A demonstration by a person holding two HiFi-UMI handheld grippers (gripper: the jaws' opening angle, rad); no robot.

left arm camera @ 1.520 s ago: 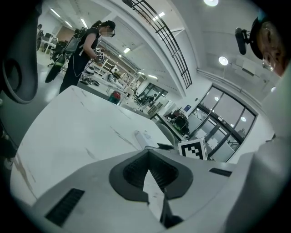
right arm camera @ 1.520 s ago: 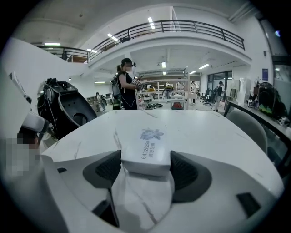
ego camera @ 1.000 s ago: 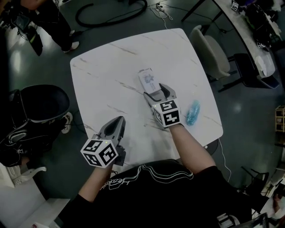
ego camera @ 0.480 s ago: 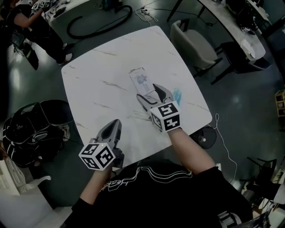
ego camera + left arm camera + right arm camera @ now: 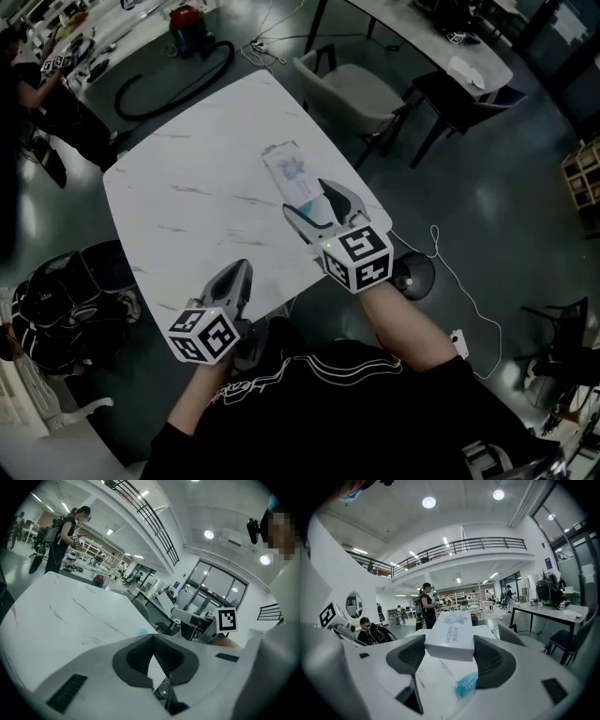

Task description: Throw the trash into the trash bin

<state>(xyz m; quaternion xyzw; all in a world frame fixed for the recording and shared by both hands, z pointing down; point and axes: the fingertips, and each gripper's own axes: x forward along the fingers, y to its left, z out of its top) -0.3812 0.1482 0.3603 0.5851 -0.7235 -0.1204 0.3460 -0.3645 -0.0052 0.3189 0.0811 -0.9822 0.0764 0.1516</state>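
A white printed box [image 5: 286,172] lies lengthwise on the white marble table [image 5: 187,202]. My right gripper [image 5: 307,199] is shut on the box's near end [image 5: 450,637], with a pad against each side. A crumpled blue wrapper [image 5: 466,685] lies on the table under the gap between the jaws; the head view hides it. My left gripper [image 5: 242,269] hangs past the table's near edge, shut and empty, its pads [image 5: 140,656] meeting at the tips. A dark round container [image 5: 80,281] that looks like the trash bin stands on the floor, left of the table.
A beige chair [image 5: 356,94] stands at the table's far right corner, with a dark chair [image 5: 459,103] and a second table [image 5: 436,42] beyond. A black hose [image 5: 178,89] and a cable [image 5: 455,281] lie on the floor. A person [image 5: 47,112] stands far left.
The head view has risen and the table looks smaller. My right gripper and the box have shifted toward the table's right edge, over the blue wrapper. The left gripper has left the tabletop.
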